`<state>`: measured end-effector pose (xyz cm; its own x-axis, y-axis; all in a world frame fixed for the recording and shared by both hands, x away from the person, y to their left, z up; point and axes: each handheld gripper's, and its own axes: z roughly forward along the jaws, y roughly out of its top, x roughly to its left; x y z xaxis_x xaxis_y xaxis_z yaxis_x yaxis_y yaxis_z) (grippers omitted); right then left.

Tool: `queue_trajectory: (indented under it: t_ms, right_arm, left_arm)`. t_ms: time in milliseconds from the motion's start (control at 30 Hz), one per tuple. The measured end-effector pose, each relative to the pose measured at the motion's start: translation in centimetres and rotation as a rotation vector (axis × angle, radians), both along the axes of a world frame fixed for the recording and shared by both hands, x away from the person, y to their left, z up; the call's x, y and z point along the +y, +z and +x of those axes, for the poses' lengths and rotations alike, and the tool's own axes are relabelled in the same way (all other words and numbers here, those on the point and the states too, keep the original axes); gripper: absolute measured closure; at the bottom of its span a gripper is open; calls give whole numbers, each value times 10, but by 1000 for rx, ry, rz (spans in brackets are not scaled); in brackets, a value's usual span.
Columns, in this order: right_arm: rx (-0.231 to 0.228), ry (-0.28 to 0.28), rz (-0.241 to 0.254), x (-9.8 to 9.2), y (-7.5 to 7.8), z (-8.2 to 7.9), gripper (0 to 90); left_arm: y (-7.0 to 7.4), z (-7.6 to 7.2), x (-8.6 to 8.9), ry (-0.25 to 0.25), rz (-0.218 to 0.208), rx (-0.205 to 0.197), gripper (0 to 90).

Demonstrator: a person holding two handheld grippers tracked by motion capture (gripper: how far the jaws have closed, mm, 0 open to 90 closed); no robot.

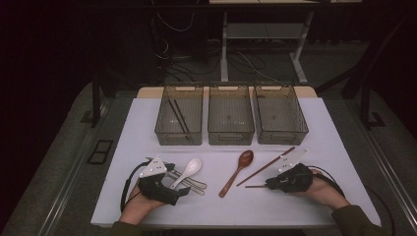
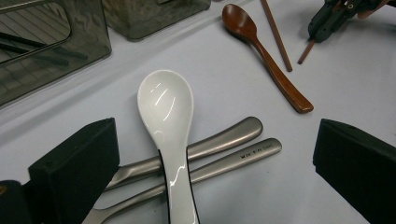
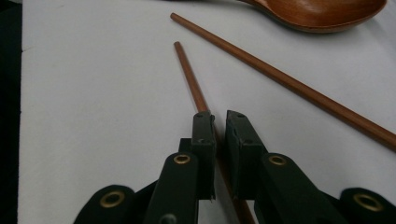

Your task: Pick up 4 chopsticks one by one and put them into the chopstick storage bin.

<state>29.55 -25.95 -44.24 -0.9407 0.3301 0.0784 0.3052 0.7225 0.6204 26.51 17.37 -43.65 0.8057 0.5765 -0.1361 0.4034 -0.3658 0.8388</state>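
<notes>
A: Brown wood in the right tool [image 3: 219, 135]: its jaws are pinching one chopstick [image 3: 190, 74] that lies flat on the white desk [image 1: 147, 128], at the right front.

B: And its twin?

A: The second chopstick [image 1: 265, 166] lies just beside it, angled toward the wooden spoon [image 1: 238, 169].

B: The left tool [image 2: 219, 168]?

A: Spread wide, gripping nothing, at the left front. A white ceramic spoon [image 2: 167, 116] lies between its jaws, across two metal handles [image 2: 224, 140]. Three clear bins [image 1: 231, 115] line the far edge.
</notes>
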Motion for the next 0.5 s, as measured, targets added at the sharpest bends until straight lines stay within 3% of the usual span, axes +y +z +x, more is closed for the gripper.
queue_trajectory:
  t_ms: [300, 500]
  right_arm:
    - [-6, 42, -19, 4, 1, -6, 845]
    - [0, 40, -17, 4, 1, -7, 836]
  left_arm:
    - [0, 0, 0, 2, -1, 0, 0]
    - [0, 0, 0, 1, -1, -1, 0]
